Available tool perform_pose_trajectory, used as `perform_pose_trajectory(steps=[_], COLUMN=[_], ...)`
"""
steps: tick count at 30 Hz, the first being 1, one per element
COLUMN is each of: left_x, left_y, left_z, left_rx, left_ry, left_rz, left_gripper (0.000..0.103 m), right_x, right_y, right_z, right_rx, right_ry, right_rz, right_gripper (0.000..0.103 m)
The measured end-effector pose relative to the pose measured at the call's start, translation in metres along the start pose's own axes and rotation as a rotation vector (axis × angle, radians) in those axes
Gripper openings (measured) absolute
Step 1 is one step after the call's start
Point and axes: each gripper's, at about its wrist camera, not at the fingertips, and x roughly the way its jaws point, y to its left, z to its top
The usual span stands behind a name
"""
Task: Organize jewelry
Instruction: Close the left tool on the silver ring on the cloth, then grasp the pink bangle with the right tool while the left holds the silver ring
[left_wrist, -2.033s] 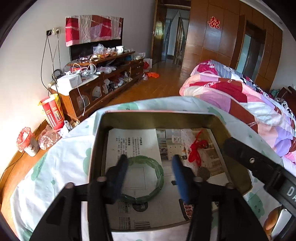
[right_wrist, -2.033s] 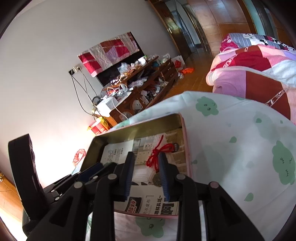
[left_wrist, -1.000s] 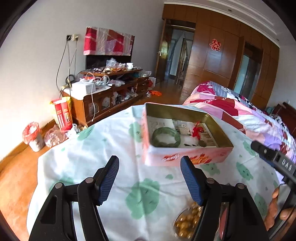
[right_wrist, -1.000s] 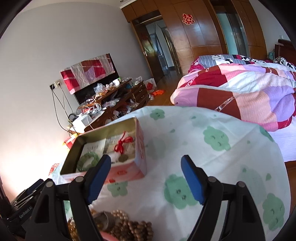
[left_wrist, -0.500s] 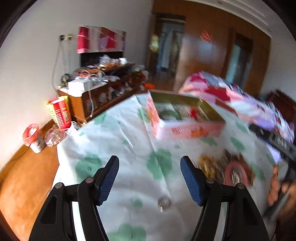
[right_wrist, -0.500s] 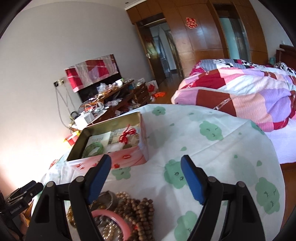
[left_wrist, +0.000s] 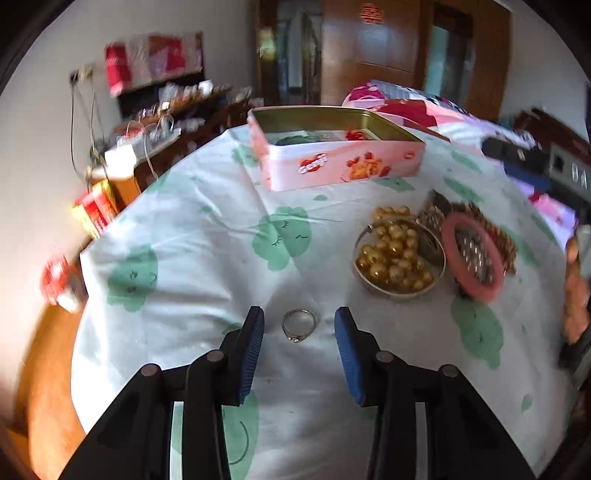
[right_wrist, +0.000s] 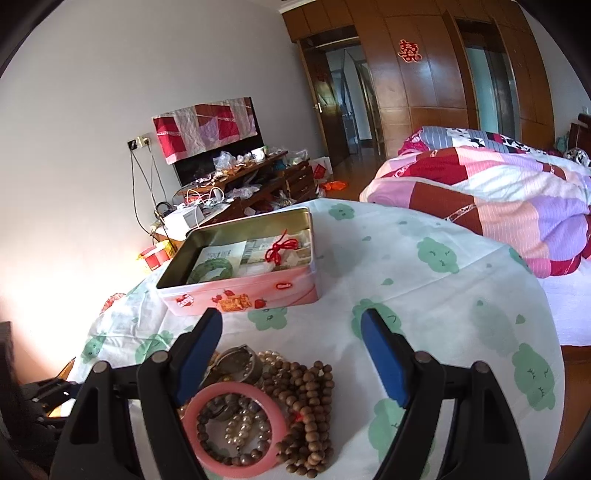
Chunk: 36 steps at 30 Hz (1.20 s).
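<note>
Lowered and tilted downward, left tool (left_wrist: 299, 328) has been closing, ring (left_wrist: 298, 325) untouched between its jaws.

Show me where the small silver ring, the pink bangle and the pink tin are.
small silver ring (left_wrist: 298, 324), left wrist view, on its band.
pink bangle (right_wrist: 236, 428), right wrist view, on its left rim.
pink tin (right_wrist: 243, 295), right wrist view, on its front wall.

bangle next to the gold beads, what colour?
Pink, the bangle ringing some bead strands; clearest in the right wrist view.
</note>
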Motion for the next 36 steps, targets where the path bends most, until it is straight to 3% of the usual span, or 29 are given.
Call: perform_pose_trajectory(steps=[4, 8, 18, 28, 30, 32, 34, 36], left_x=[0.000, 0.000, -0.003, -0.038, -0.042, -0.044, -0.046, -0.046], left_y=[0.005, 0.005, 0.006, 0.000, -0.003, -0.005, -0.004, -0.003], left_z=[-0.001, -0.002, -0.004, 0.012, 0.015, 0.017, 0.017, 0.017], left_rx=[-0.034, -0.027, -0.061, -0.067, -0.061, -0.057, -0.061, -0.069], left_ry=[-0.012, -0.016, -0.050, -0.187, -0.196, -0.204, -0.205, -0.204], left_rz=[-0.015, -0.019, -0.036, -0.105, -0.107, -0.107, -0.111, -0.109], left_gripper=[0.040, 0.020, 0.019, 0.019, 0.019, 0.019, 0.019, 0.019], right_x=[-0.001, -0.002, -0.011, -0.019, -0.017, -0.011, -0.003, 0.000], right_y=[0.005, 0.009, 0.007, -0.002, -0.001, 0.005, 0.010, 0.013], right_z=[-0.001, -0.003, -0.005, -0.018, -0.020, -0.022, -0.026, -0.030], right_rx=[-0.013, -0.018, -0.029, -0.086, -0.098, -0.130, -0.150, -0.155], right_ry=[0.009, 0.014, 0.016, 0.077, 0.095, 0.132, 0.182, 0.208], right_rz=[0.010, 0.018, 0.016, -0.042, -0.036, -0.030, -0.019, 0.006], right_gripper=[0.080, 0.081, 0.081, 0.080, 0.072, 0.047, 0.036, 0.034])
